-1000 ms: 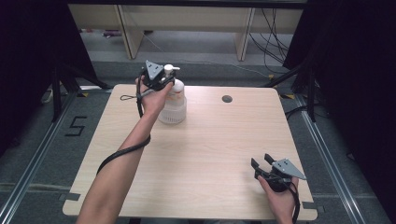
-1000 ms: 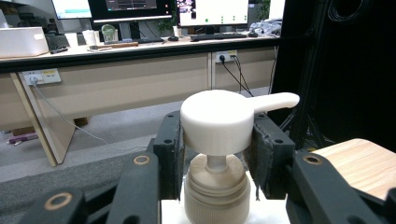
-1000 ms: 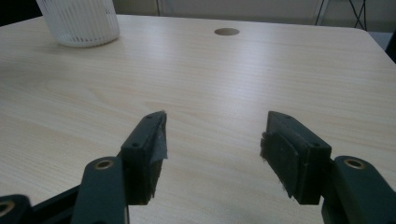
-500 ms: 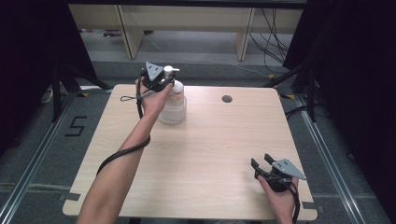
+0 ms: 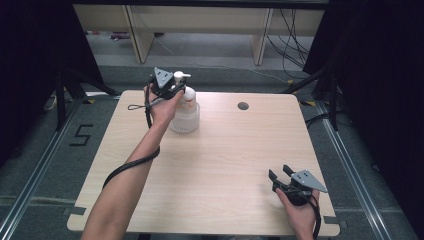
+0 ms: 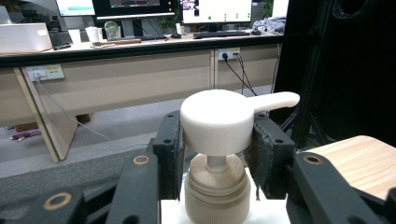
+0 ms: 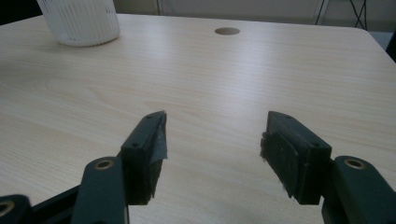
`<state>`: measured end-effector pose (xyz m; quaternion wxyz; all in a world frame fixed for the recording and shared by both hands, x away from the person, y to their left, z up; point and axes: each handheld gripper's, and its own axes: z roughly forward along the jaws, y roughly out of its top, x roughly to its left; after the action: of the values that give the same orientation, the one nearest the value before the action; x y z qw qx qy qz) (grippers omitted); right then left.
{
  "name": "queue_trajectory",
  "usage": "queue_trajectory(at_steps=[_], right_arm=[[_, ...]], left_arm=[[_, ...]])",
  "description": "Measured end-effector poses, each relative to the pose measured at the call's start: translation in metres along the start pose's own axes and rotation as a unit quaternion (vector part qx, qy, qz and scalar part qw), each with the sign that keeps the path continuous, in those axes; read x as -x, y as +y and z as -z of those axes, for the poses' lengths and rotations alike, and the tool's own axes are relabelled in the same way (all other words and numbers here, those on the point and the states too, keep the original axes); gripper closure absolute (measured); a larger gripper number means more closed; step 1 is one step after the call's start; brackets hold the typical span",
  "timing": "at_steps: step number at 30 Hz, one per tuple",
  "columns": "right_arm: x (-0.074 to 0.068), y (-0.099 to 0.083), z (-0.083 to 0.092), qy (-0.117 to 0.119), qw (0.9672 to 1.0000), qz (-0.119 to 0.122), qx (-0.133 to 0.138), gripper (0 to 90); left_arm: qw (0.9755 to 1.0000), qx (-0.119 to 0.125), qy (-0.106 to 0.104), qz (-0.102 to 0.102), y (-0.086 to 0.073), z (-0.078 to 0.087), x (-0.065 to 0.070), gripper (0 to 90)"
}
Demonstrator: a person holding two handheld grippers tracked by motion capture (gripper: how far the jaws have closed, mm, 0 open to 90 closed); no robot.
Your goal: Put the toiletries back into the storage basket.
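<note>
High view: nothing moved since earlier frame. Left gripper [image 6: 217,154] clamps pump head [image 6: 217,121]; right gripper [image 7: 212,140] gapes, empty. Floor mark "5" [image 5: 81,135].

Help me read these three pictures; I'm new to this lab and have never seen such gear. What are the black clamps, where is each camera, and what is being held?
A person sits at a light wooden table and holds a hand-operated black two-jaw gripper in each hand. One picture comes from a fixed camera above the table. The other two come from small cameras riding on each gripper, looking along its jaws.

On the table stands a clear ribbed plastic pump bottle with a white pump head. The left gripper has its pads pressed against both sides of that pump head. The right gripper rests near the table's front corner, jaws apart, holding nothing. A small round hole sits in the tabletop.
</note>
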<state>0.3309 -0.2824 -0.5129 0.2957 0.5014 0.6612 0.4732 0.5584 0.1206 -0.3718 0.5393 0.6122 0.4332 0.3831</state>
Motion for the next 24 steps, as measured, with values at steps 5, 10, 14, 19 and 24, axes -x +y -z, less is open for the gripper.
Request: queue_trajectory(at_steps=[5, 10, 14, 19, 24], right_arm=[[0.001, 0.000, -0.001, 0.001, 1.0000, 0.003, 0.007, 39.9], [0.003, 0.000, -0.002, -0.008, 0.9995, 0.019, 0.022, 39.9], [0.003, 0.000, -0.001, -0.005, 0.9996, 0.023, 0.015, 39.8], [0.000, 0.000, 0.000, -0.001, 1.0000, 0.003, 0.002, 39.8], [0.000, 0.000, 0.001, -0.003, 1.0000, 0.000, -0.006, 39.8]], left_arm=[[1.0000, 0.002, 0.000, 0.002, -0.001, 0.000, -0.001, 58.7], [1.0000, 0.008, 0.001, 0.001, -0.003, 0.002, 0.000, 58.4], [0.9999, 0.002, 0.000, 0.014, -0.005, 0.003, 0.001, 56.6], [0.9996, 0.000, 0.007, 0.027, -0.009, 0.006, -0.002, 47.6], [0.9992, 0.005, 0.007, 0.038, -0.009, 0.010, -0.002, 42.2]])
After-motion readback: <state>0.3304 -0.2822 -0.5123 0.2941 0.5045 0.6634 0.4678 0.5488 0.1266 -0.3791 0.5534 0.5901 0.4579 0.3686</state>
